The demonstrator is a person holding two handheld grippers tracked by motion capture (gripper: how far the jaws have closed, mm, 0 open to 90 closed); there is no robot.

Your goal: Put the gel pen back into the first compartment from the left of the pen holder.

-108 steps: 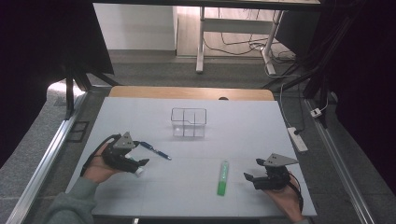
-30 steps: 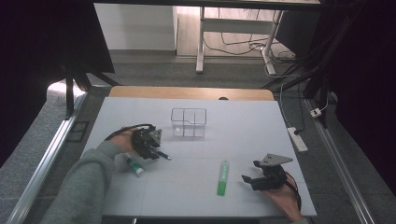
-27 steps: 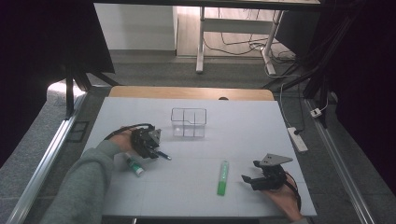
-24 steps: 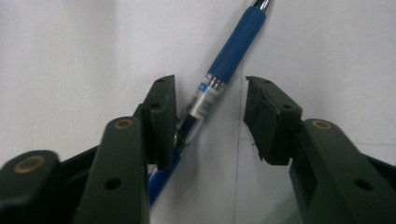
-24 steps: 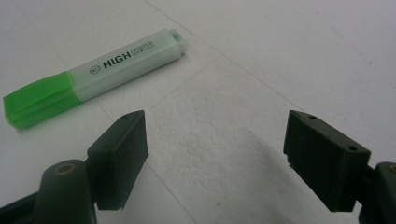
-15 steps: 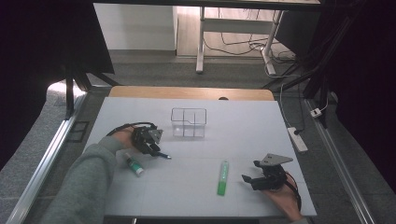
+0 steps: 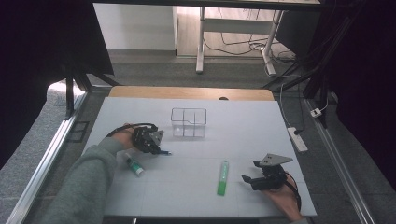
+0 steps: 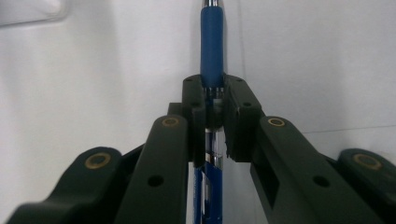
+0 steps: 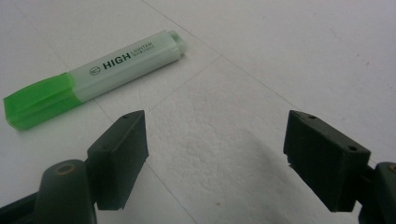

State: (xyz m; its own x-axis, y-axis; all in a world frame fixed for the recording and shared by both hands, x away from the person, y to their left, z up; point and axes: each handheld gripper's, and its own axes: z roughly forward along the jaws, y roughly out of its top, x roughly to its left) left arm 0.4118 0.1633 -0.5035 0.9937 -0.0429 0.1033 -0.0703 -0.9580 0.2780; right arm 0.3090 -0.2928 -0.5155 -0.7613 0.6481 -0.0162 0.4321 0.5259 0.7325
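A: Left tongs point(image 8: 214, 114) pinching the blue pen point(image 8: 211, 51) mid-barrel, having just closed on it. Pen low on the white surface point(image 7: 243, 126), left of centre, just near of the clear divided box point(image 7: 188, 122). Grip end pointing away past the pads, clear barrel running back between the arms.

B: Reason for that hold?

A: Likely a crosswise clamp on the barrel so as to lift it level, probably toward the box. Only a guess from the layout.

B: Right side?

A: Right tongs point(image 9: 217, 156) spread wide, nothing between them, resting at the near right of the surface. Green highlighter point(image 9: 93, 77) lying flat just beyond and to their left, apart from both pads. Probably waiting its turn.

B: Anything else lying about?

A: Small white tube with a green cap point(image 7: 133, 164) at the near left, beside the left sleeve.

B: Hard to make out?

A: Pen tip cut off at the top edge of the left gripper view. Whether the pen sits on the surface or just clear of it, not discernible. From above, pen mostly covered by the left tongs point(image 7: 150, 142) and hand. Box contents not discernible; seemingly empty.
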